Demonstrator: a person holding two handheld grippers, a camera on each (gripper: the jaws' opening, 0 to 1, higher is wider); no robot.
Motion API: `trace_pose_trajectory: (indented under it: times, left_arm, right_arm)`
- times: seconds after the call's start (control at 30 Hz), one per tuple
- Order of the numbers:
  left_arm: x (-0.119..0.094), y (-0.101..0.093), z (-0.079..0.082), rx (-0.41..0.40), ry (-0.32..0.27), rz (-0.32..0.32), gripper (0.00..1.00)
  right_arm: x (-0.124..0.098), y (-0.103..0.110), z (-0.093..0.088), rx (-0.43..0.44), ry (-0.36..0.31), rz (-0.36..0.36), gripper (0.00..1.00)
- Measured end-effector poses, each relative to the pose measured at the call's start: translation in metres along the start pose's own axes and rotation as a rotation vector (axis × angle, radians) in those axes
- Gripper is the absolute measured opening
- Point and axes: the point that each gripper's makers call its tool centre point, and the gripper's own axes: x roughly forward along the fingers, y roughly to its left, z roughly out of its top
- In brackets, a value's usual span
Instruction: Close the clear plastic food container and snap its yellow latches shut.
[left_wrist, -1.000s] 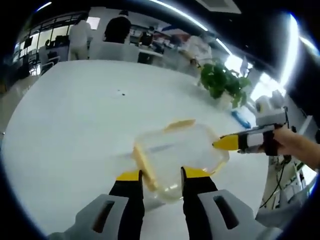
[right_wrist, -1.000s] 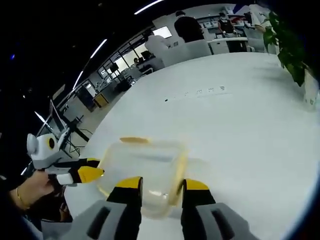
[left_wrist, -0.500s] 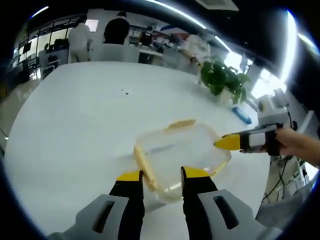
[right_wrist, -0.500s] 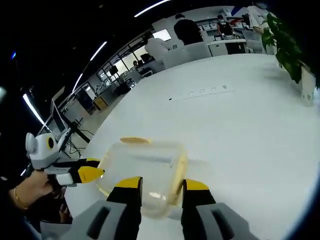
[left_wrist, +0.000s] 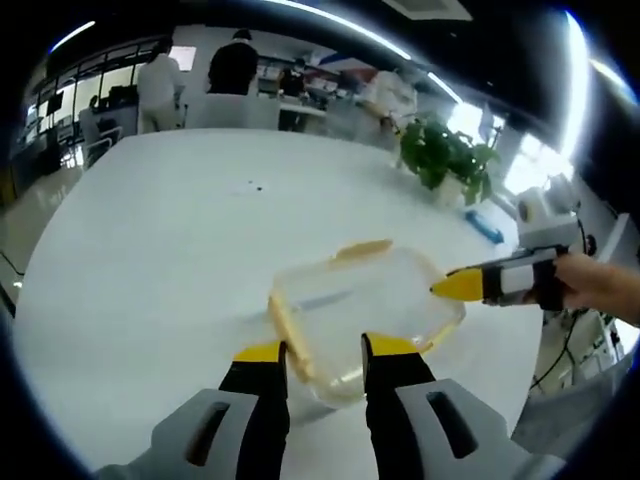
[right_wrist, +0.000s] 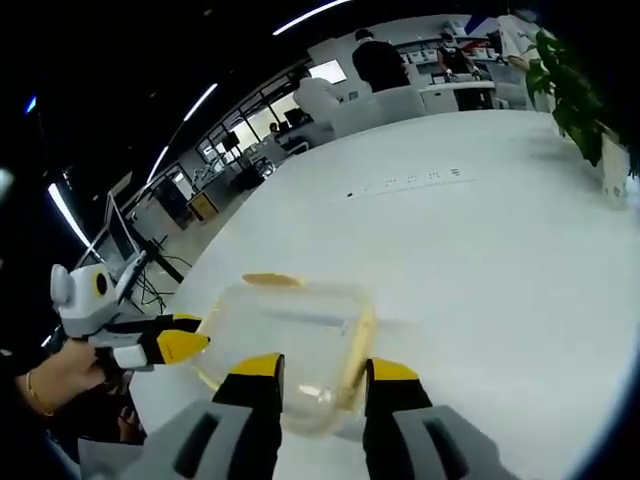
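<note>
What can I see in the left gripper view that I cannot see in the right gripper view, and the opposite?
The left gripper view alone has a blue object lying on the white table past the potted plant, and the right gripper coming in from the right, held by a hand.

The right gripper view alone has the left gripper entering from the left and a row of small dark marks on the table.

Both show the clear plastic food container with its yellow latches, the plant, the table, and people standing in the background.
</note>
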Motion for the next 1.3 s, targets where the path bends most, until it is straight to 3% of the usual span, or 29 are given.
trace_pose_trajectory:
  times: [0.23,0.37,0.6,0.73,0.9,1.2,1.3]
  left_arm:
    - [0.0,-0.002,0.003,0.087,-0.001,0.012,0.27]
    - [-0.001,-0.002,0.004,0.113,-0.005,0.02,0.27]
    - [0.0,-0.002,0.006,0.149,-0.008,0.015,0.29]
    - [-0.001,-0.003,0.008,0.218,-0.002,0.025,0.28]
    - [-0.001,-0.004,0.009,0.266,0.018,0.032,0.28]
    - [-0.002,-0.005,0.014,0.325,0.042,0.012,0.28]
    - [-0.003,-0.011,0.023,0.354,0.009,-0.007,0.28]
  right_arm:
    - [-0.001,0.0,0.0,-0.031,-0.018,0.013,0.3]
    - [-0.002,0.002,0.004,-0.124,-0.027,-0.007,0.31]
    - [-0.001,0.001,0.004,-0.123,-0.01,-0.002,0.32]
    - [-0.002,0.001,0.004,-0.148,-0.002,0.004,0.31]
    - [-0.007,-0.001,0.01,-0.252,-0.02,0.01,0.27]
    - [-0.015,0.011,0.029,-0.288,-0.075,0.053,0.29]
    - [-0.014,0.018,0.029,-0.336,-0.07,0.069,0.29]
